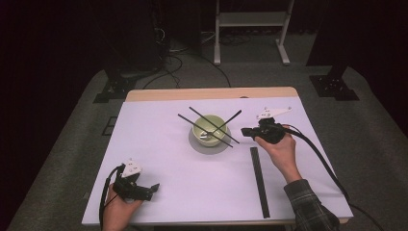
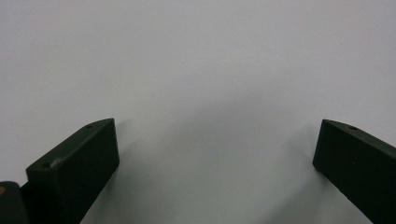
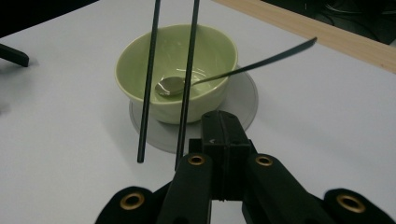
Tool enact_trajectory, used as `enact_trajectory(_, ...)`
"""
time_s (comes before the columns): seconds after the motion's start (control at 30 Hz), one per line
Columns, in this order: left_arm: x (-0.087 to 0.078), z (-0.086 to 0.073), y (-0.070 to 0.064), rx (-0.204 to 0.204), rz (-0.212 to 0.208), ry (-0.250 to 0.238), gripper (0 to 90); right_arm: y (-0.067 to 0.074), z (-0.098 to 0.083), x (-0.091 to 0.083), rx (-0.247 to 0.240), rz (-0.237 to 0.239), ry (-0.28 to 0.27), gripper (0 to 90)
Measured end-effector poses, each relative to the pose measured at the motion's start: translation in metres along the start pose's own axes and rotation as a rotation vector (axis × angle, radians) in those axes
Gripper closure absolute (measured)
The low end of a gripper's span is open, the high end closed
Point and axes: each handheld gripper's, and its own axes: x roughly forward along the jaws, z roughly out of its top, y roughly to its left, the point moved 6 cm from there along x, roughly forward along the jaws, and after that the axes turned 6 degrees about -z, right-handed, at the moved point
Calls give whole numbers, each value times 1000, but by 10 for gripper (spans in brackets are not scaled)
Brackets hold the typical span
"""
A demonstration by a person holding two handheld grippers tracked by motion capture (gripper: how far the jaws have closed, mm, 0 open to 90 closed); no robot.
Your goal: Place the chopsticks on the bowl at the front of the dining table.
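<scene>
A pale green bowl [image 1: 210, 126] stands on a grey saucer [image 1: 197, 144] at the middle of the white table cover. Two black chopsticks [image 1: 187, 120] lie across its rim, and a spoon [image 1: 231, 118] rests inside with its handle out to the right. In the right gripper view the bowl [image 3: 212, 46], chopsticks [image 3: 148, 84] and spoon [image 3: 170, 85] sit just ahead of the jaws. My right gripper [image 1: 244, 131] [image 3: 224, 135] is shut and empty, level, pointing at the bowl from its right. My left gripper [image 1: 153, 187] [image 2: 215, 135] rests open near the front left, above bare cover.
A long black strip [image 1: 259, 180] lies on the cover in front of my right hand, running toward the front edge. The table's wooden far edge [image 1: 211, 93] is bare. A cable [image 1: 317, 154] trails from the right gripper off to the right.
</scene>
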Motion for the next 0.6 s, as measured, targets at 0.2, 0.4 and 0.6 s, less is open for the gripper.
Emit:
enact_trajectory(0.2,0,0,0,-3,-1,0,0,2,-12,0,-2,15,3,899)
enact_trajectory(0.4,0,0,0,-2,-1,0,0,4,-22,9,-8,28,27,899)
enact_trajectory(0.6,0,0,0,-2,-1,0,0,11,-27,17,-19,48,46,899)
